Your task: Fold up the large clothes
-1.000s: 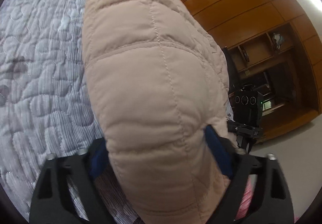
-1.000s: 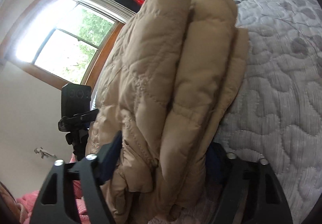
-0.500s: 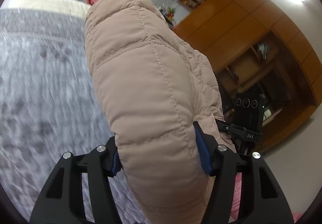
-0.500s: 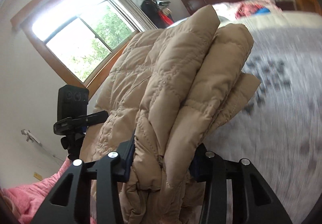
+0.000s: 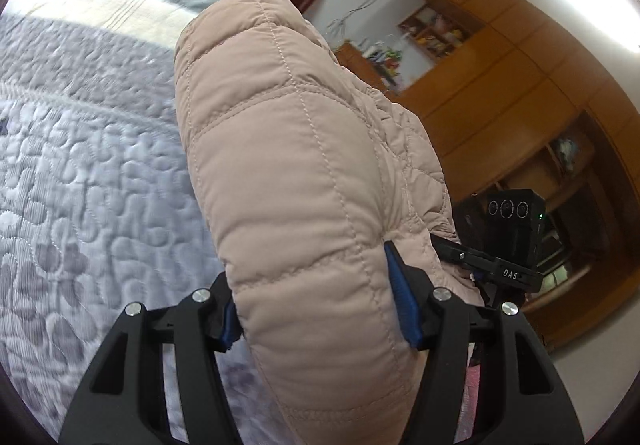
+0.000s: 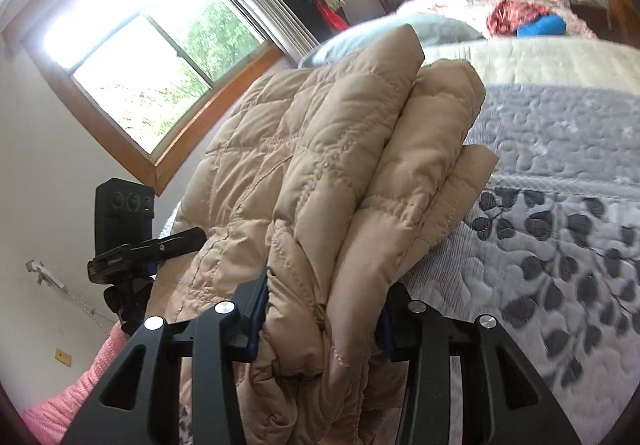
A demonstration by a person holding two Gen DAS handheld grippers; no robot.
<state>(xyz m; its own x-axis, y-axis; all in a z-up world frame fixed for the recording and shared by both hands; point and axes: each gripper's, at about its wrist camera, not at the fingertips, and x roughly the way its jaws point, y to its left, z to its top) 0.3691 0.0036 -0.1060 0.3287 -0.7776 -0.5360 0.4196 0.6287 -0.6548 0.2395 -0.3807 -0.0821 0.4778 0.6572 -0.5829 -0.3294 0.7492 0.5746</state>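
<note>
L gripper [image 5: 316,309] clamped on coat [image 5: 296,181], bed [image 5: 80,173] at 9 o'clock. R gripper [image 6: 320,309] clamped on coat too, bed at 3.

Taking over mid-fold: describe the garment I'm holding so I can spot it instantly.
Start from the bed with the grey quilted bedspread printed with dark leaves. Held above it is a folded beige quilted puffer jacket, with the left gripper and right gripper each clamped on one end. Its puffy square-stitched panels, stacked in thick layers, set it apart from the flat bedding.

Both wrist cameras look close along their fingers, sharing the quilted bedspread [image 5: 80,173].
</note>
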